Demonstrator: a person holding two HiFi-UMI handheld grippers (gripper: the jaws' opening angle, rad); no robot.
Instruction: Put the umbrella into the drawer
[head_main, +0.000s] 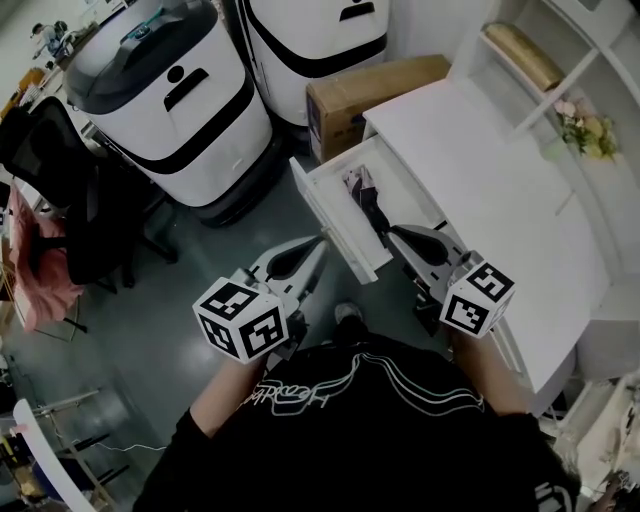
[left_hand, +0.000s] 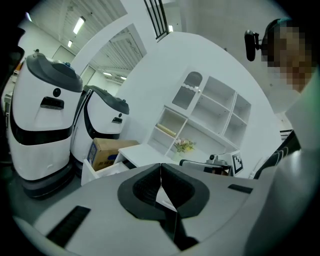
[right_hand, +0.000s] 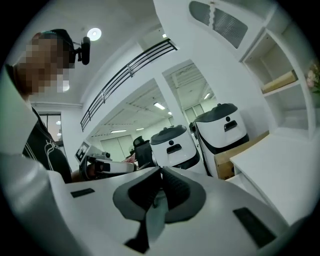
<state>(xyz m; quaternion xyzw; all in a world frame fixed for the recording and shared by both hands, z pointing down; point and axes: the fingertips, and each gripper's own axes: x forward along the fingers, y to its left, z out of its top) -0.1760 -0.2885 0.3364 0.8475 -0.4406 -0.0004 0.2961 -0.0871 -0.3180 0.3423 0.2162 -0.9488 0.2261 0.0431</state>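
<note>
Umbrella (head_main: 364, 192) seemingly beside right hand-held gripper (head_main: 395, 233)

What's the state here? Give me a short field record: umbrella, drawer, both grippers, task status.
umbrella: dark, lying inside the drawer
drawer: pulled open from the white desk
left gripper: jaws together, nothing between them
right gripper: jaws together, nothing between them
nearby: cardboard box on the floor beside the desk
task status: umbrella is in; drawer not yet shut
</note>
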